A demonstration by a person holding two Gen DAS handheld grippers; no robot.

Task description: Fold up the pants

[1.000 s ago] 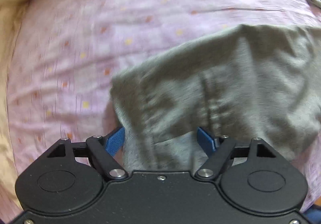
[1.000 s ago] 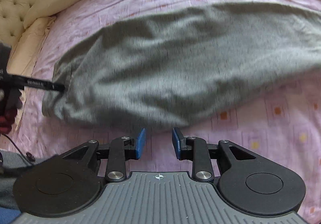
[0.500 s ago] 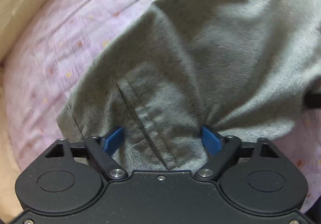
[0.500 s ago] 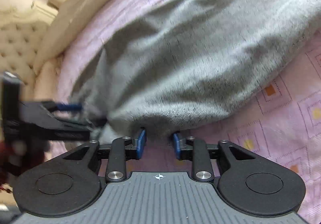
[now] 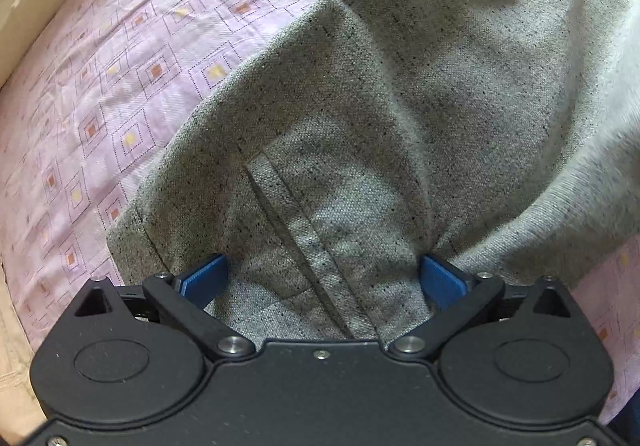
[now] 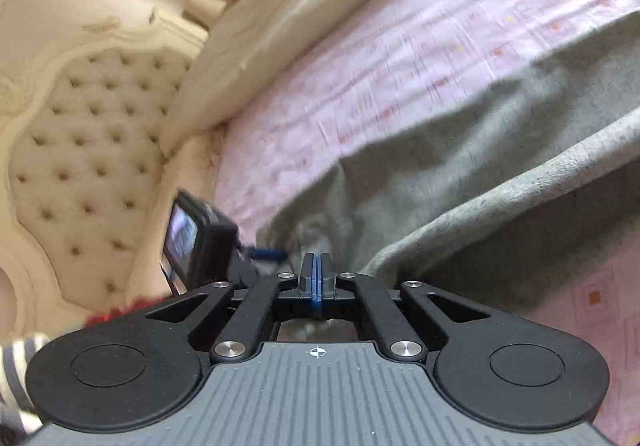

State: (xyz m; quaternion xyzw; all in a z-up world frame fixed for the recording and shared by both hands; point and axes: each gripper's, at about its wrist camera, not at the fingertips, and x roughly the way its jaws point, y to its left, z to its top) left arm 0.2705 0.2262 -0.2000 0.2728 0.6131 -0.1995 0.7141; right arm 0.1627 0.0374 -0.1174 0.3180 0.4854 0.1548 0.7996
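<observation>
1. The grey pants (image 5: 420,118) lie on the pink patterned bedsheet (image 5: 120,78), bunched into folds, with a stitched hem or waistband section running between the left gripper's fingers.
2. The left gripper (image 5: 324,278) has its blue pads (image 5: 204,274) spread wide apart, one on each side of that stitched section; cloth fills the gap between them and both pads touch the fabric, but they do not pinch it.
3. In the right wrist view, the right gripper (image 6: 316,270) has its pads pressed flat together; whether any cloth is caught between them cannot be told, though a raised edge of the pants (image 6: 460,182) sits just beyond and to the right of the tips.
4. The left gripper (image 6: 224,242), with its camera screen, shows in that view just left of the right one, at the same end of the pants.
5. A cream tufted headboard (image 6: 92,150) stands at the head of the bed, with a cream pillow (image 6: 280,26) lying along the far edge of the sheet (image 6: 400,58).
6. A striped sleeve (image 6: 16,374) shows at the lower left corner.
</observation>
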